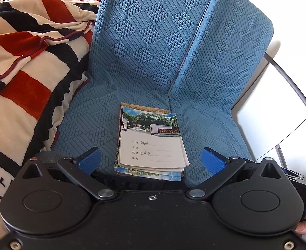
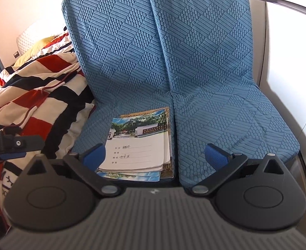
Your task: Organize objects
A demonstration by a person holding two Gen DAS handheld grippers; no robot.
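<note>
A stack of several thin notebooks (image 1: 150, 143) lies on the left seat of a blue textured sofa (image 1: 144, 48); the top cover shows a building photo over lined fields. It also shows in the right wrist view (image 2: 137, 149). My left gripper (image 1: 150, 161) is open and empty, its blue pads (image 1: 89, 161) either side of the stack's near edge, slightly above it. My right gripper (image 2: 156, 157) is open and empty, over the stack's right edge and the seam between cushions. Part of the left gripper (image 2: 11, 145) shows at the right view's left edge.
A red, black and cream striped blanket (image 1: 25, 66) is heaped left of the notebooks. The right sofa cushion (image 2: 232, 116) lies beside the stack. A white wall and a curved grey rail (image 1: 288, 79) are on the right.
</note>
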